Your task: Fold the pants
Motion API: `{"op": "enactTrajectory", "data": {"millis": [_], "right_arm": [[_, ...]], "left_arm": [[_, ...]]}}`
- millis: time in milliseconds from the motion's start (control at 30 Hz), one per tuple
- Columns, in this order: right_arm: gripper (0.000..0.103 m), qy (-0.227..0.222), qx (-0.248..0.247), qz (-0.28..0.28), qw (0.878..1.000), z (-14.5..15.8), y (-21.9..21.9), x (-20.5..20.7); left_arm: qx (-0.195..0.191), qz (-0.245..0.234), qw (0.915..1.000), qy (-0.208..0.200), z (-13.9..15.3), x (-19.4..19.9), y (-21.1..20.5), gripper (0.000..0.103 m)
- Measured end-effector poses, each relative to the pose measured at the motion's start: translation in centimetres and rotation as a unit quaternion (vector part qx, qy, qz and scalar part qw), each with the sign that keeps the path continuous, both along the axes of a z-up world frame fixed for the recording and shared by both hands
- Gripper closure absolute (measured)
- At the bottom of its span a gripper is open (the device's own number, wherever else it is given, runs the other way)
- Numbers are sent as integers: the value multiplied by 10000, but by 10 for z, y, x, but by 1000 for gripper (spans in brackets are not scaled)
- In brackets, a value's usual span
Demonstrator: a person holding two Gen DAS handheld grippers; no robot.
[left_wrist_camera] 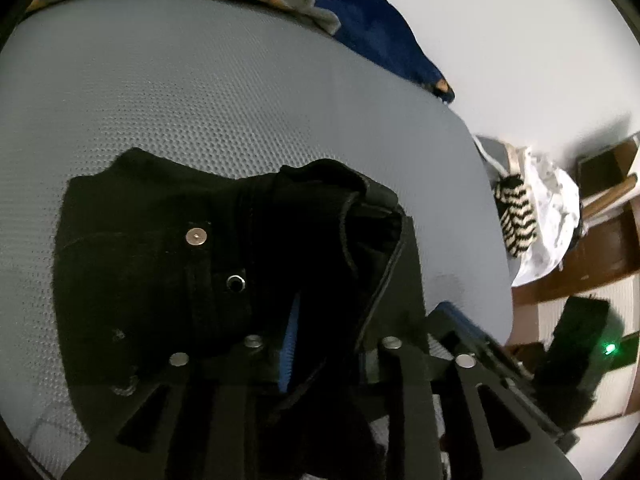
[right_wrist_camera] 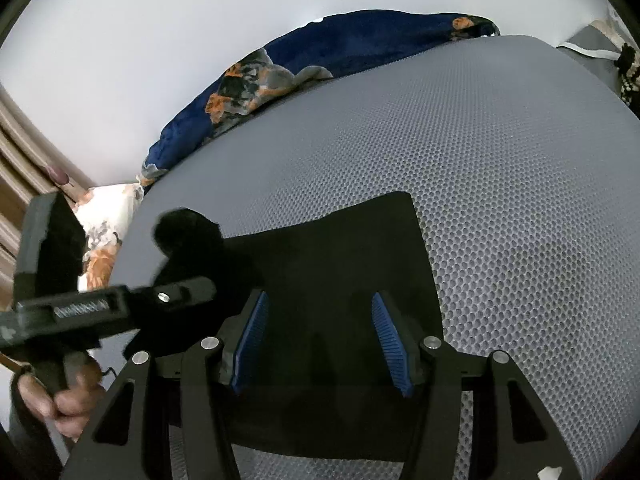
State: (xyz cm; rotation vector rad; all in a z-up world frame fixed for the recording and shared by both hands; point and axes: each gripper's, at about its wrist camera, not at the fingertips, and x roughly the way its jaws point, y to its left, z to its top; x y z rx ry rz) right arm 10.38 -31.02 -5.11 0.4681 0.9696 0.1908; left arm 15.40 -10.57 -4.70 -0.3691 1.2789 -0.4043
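Observation:
Black pants (left_wrist_camera: 160,264) lie on a grey mesh mattress (left_wrist_camera: 200,100), waistband up, showing a metal button (left_wrist_camera: 197,237). A fold of the waist cloth drapes over my left gripper (left_wrist_camera: 344,292). It lies between the jaws and hides the right finger; only the left blue pad (left_wrist_camera: 290,344) shows. From the right wrist view, the left gripper (right_wrist_camera: 200,288) comes in from the left, held by a hand (right_wrist_camera: 60,396), with cloth bunched at its tip. My right gripper (right_wrist_camera: 319,296) hovers open over a flat part of the pants (right_wrist_camera: 360,248), both blue pads bare.
A dark blue flowered blanket (right_wrist_camera: 360,44) lies along the mattress's far edge against a white wall. Past the mattress's right edge sits a pile of laundry with a striped black-and-cream piece (left_wrist_camera: 516,220). Beyond it are brown wooden furniture and the floor (left_wrist_camera: 600,240).

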Motion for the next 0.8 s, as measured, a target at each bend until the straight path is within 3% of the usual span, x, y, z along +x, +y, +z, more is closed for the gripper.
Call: {"op": "enactTrajectory", "data": {"millis": [133,300,500,667,800], "right_arm": [[50,54,77,-35,9999,-2,-6,-1],[50,155,399,32,9991,-8,-7,-1],[50,549,1089,318,9920,-26,-5,5],[50,766,1304,709,9860,-35,0,19],[50,950,1390,911,9815,-45,3,31]], "left_arm": [[-488,-70,9981,361,-2,-3,-2,51],[-341,-168,9991,-207,24,-19,17,47],[440,209,9941,-965,49,-37,67,43],[1069,634,9870,-1021,40,-46,103,43],[1240,782,9850,-907,26,-52,120,43]]}}
